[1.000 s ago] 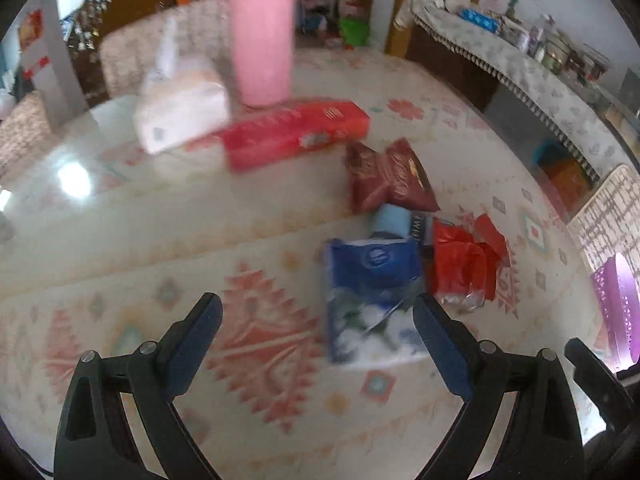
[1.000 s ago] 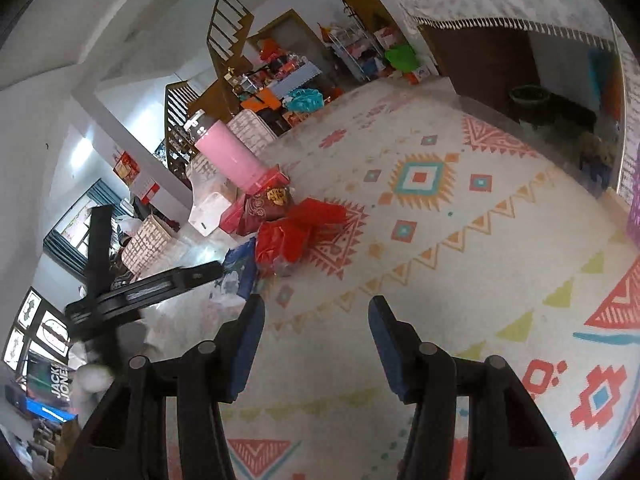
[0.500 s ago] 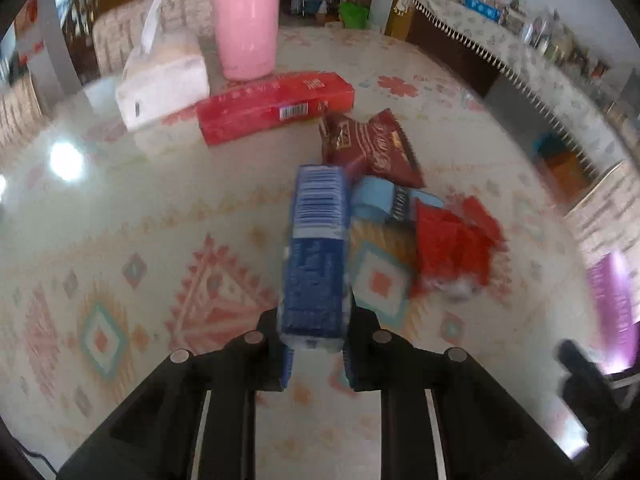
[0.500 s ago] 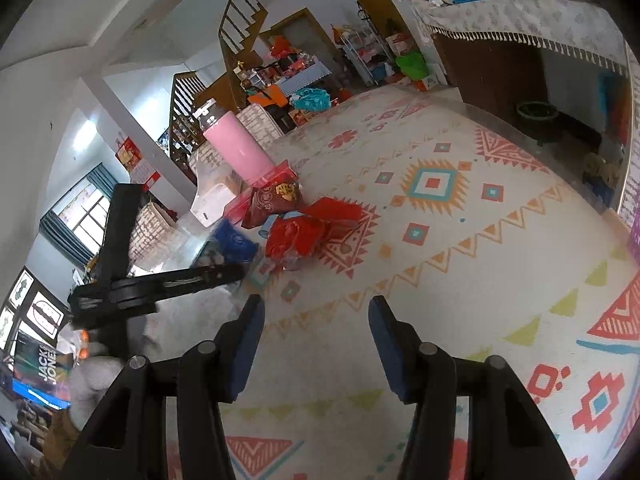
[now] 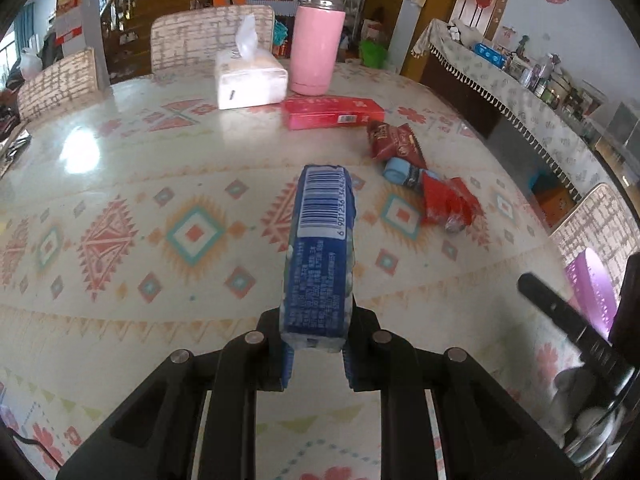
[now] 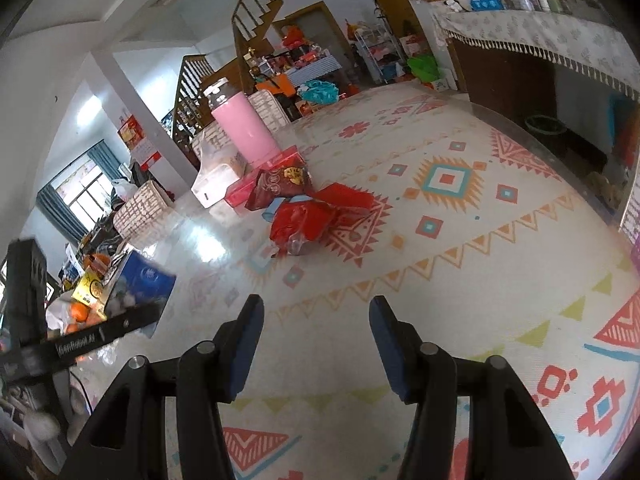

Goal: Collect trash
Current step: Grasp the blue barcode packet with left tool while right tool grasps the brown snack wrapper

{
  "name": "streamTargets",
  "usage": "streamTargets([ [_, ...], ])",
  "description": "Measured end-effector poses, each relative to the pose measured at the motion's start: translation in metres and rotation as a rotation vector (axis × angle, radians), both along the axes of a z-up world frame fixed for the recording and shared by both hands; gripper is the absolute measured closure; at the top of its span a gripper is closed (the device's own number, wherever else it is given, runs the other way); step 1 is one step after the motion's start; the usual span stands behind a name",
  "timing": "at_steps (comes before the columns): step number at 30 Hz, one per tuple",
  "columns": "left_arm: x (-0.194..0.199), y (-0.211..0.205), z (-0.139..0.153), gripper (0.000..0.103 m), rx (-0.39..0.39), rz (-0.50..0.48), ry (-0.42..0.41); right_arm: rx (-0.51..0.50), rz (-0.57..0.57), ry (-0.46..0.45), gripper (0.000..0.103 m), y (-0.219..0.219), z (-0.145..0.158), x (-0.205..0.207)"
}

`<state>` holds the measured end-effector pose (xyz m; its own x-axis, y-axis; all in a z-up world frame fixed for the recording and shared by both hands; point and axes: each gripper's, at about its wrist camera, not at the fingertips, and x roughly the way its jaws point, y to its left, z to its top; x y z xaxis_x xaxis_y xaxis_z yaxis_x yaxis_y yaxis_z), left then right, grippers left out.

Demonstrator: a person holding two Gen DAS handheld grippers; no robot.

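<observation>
My left gripper [image 5: 317, 354] is shut on a blue tissue packet [image 5: 322, 252] and holds it edge-on above the table, barcode facing up. The packet also shows in the right wrist view [image 6: 142, 284] at the far left. On the table lie a dark red snack bag [image 5: 394, 140], a light blue wrapper [image 5: 400, 170] and a crumpled red wrapper [image 5: 448, 202]. In the right wrist view the red wrapper [image 6: 312, 220] and the snack bag [image 6: 280, 184] lie ahead and left of my right gripper [image 6: 316, 344], which is open and empty above the table.
A pink flask [image 5: 318, 56], a white tissue pack [image 5: 250, 78] and a red flat box [image 5: 332, 112] stand at the far side of the patterned table [image 5: 120, 216]. Chairs ring the table. A purple object [image 5: 592, 284] sits at the right edge.
My left gripper has closed on the blue packet and lifted it off the table, drawing back from the trash pile. My right gripper has stayed open and barely moved.
</observation>
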<state>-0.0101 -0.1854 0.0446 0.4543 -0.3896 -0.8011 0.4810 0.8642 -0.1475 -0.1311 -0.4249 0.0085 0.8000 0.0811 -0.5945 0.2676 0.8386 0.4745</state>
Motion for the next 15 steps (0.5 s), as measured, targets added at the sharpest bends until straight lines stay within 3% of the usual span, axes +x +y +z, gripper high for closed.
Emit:
streamTargets([
  [6, 0.011, 0.025, -0.009, 0.085, -0.049, 0.029, 0.045, 0.038, 0.012, 0.08, 0.043, -0.003, 0.007, 0.023],
  [7, 0.013, 0.029, -0.009, 0.085, -0.066, 0.035, 0.055, 0.03, 0.019, 0.084, 0.038, -0.002, 0.013, 0.03],
  [10, 0.018, 0.037, -0.01, 0.085, -0.094, 0.047, 0.075, -0.043, 0.052, 0.091, 0.023, 0.002, 0.039, 0.071],
  [15, 0.024, 0.043, -0.011, 0.085, -0.124, 0.066, 0.107, -0.082, 0.051, 0.155, 0.021, 0.002, 0.052, 0.156],
])
